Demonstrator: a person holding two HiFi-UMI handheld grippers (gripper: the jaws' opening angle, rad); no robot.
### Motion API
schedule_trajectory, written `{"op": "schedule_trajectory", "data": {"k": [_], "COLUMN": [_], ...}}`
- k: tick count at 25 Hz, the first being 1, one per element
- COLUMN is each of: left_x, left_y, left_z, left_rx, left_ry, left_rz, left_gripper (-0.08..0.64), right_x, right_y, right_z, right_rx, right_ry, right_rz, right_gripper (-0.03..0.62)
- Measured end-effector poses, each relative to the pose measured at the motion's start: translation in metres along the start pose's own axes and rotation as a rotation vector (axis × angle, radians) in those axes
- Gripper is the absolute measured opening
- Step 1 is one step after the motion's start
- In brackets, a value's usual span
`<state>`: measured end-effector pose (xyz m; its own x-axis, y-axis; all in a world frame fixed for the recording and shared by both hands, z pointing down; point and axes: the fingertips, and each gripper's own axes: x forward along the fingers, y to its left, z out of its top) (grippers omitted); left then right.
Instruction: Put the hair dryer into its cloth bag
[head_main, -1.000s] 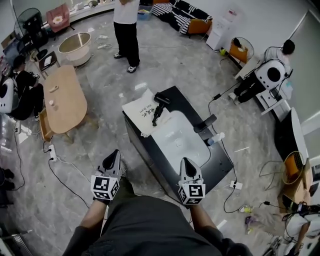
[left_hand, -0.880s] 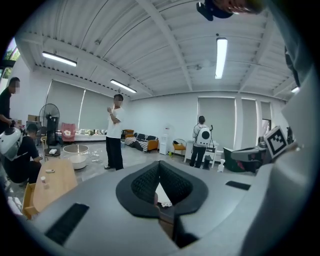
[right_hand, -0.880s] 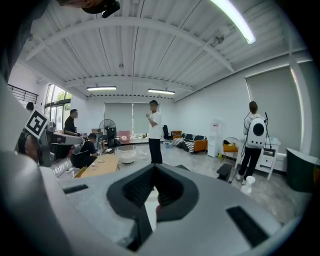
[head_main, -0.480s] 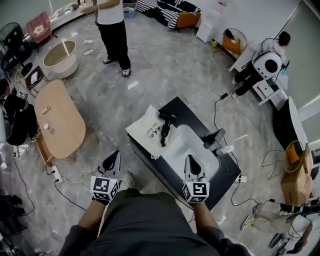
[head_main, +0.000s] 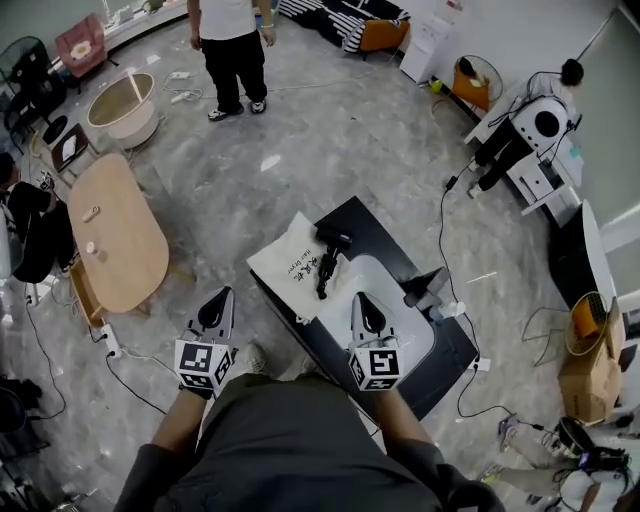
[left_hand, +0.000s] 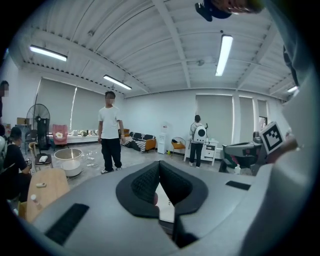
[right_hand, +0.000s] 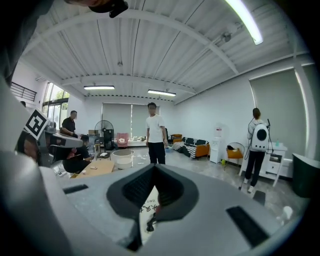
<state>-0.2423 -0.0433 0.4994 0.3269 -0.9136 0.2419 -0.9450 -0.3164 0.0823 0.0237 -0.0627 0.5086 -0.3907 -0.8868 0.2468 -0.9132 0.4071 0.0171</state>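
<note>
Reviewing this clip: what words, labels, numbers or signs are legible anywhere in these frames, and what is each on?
Cloth bag: lines of dark print beside the hair dryer, too small and blurred to read.
Cubes on the left tongs and right tongs: square black-and-white markers, no words or numbers.
Nothing else legible in any view.

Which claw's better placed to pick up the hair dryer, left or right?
Right, probably. The right claw is over the black table, nearest the hair dryer; the left claw hangs over floor beside it.
</note>
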Motion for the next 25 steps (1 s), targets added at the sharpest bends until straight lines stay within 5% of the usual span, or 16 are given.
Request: {"op": "schedule_trajectory", "data": {"k": [7,14,17,25], "left_x": [0.01,0.015,0.016,0.011], "left_y": [-0.024,-0.026,-0.023,-0.011], "left_z": [-0.002,0.003,0.004,0.005], "left_rx": [0.005,0.005,0.008,0.0], "left_ry": [0.012,0.008,0.006,-0.001], "left_rz": [0.039,0.048,0.047,0.058], "left_gripper": [0.002,0.002,0.002,0.002], "right_x": [0.02,0.017,0.014,0.026], "right_y": [-0.016,-0.016,-0.018,-0.016], "right_z": [0.002,0.005,0.005,-0.013], "right_rx": [0.026,0.075,0.075,0.045], "right_ry": [-0.02,-0.039,-0.041,0.017], "right_rz": [0.096,0.176,0.18,0.154], "right_gripper": [0.015,0.25,0.298,0.301]}}
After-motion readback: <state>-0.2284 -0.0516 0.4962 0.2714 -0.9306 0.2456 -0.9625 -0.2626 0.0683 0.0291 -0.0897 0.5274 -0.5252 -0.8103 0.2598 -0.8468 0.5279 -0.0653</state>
